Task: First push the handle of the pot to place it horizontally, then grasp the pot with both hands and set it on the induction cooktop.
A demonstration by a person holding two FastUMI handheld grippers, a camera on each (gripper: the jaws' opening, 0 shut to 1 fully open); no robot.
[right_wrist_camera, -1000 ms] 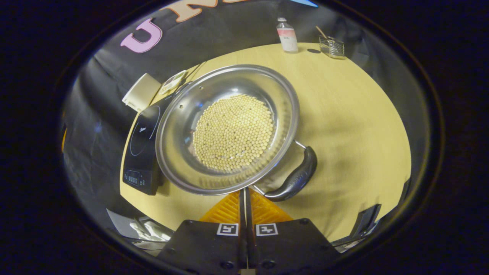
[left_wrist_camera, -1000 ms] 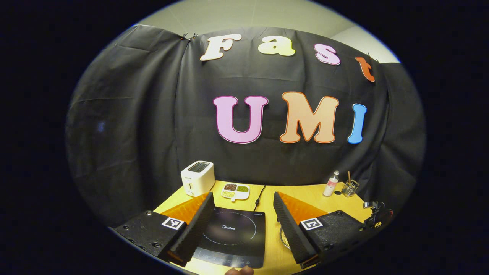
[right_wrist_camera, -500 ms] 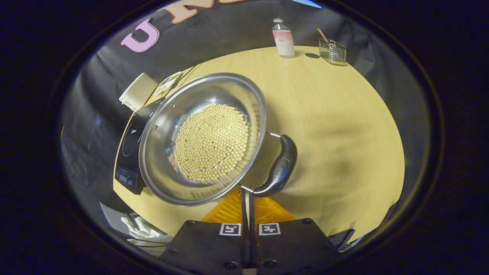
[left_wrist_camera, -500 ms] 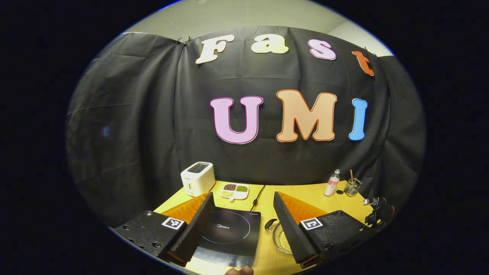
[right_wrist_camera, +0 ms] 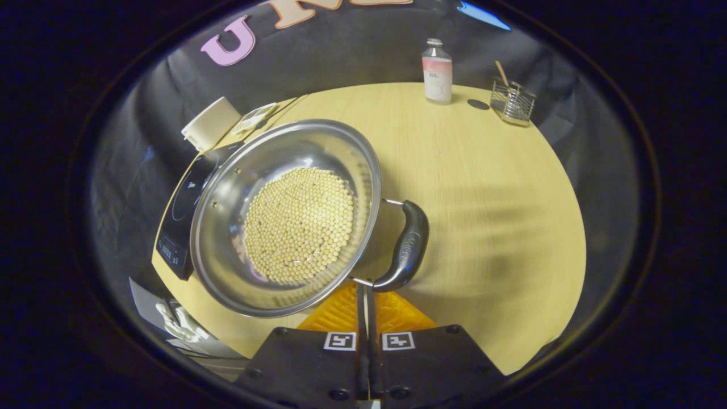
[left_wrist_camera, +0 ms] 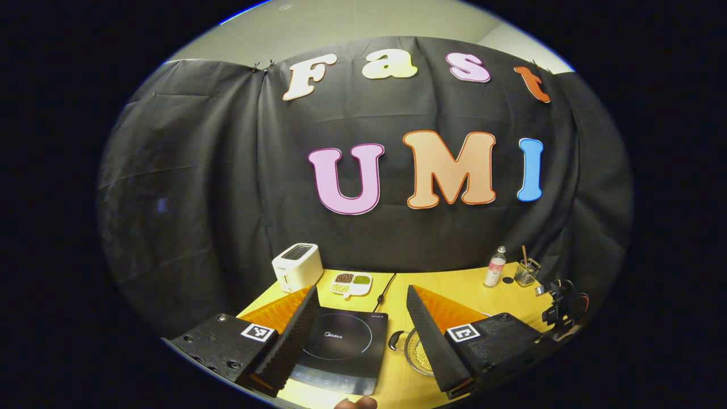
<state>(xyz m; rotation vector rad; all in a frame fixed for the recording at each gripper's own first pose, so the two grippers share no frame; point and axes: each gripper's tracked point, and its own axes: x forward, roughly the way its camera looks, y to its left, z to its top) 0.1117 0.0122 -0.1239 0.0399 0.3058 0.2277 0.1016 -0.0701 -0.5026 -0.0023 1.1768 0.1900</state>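
Item: stainless pot (right_wrist_camera: 284, 218), filled with a layer of pale round beans (right_wrist_camera: 299, 224). It is sitting on the tabletop (right_wrist_camera: 483, 187), just right of the induction cooktop (right_wrist_camera: 184, 210) and apparently overlapping its near edge in the right gripper view; whether it is touching the cooktop cannot be told.

Left to right, left gripper view: a white toaster (left_wrist_camera: 296, 266), a divided dish of grains (left_wrist_camera: 351, 282), the cooktop (left_wrist_camera: 342, 349) lying between the fingers of the left hand-held gripper (left_wrist_camera: 358, 326), whose fingers are standing well apart and holding nothing, then a slice of the pot (left_wrist_camera: 417, 353), a small bottle (left_wrist_camera: 494, 269) and a wire holder (left_wrist_camera: 526, 273).

Right gripper view: the right hand-held gripper (right_wrist_camera: 364, 289) is pointing at the near end of the pot's black side handle (right_wrist_camera: 407, 247), fingers pressed together with nothing between them; contact looks likely but is not certain.

Orientation: the handle's long axis is running from near the gripper away and slightly right, bulging rightward from the rim.

Progress, as a judgement: the handle-pushing step is under way or nearly finished. The two-handed grasp and the transfer onto the cooktop are both remaining.
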